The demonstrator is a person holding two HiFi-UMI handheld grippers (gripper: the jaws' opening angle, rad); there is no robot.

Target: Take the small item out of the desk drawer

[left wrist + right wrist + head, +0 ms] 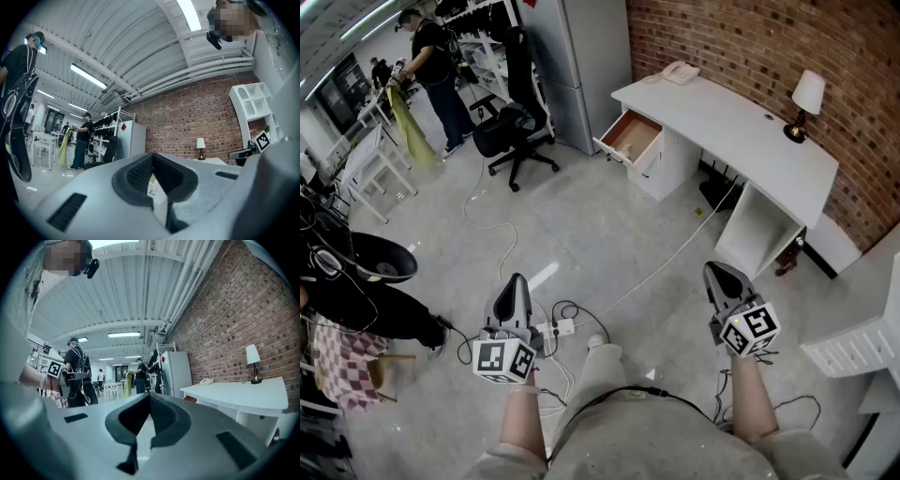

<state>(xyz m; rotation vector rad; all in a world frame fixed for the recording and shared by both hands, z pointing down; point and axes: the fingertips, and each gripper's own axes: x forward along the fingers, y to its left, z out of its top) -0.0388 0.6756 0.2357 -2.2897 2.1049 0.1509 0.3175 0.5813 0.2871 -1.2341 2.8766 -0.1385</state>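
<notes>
Head view: the left gripper (517, 283) and right gripper (719, 274) are held low over the floor, well apart from the white desk (741, 127). Its drawer (630, 137) stands open, and the item inside is too small to make out

Left gripper view: jaws closed together, nothing between them

Right gripper view: jaws likewise closed and empty, with the desk at the right
</notes>
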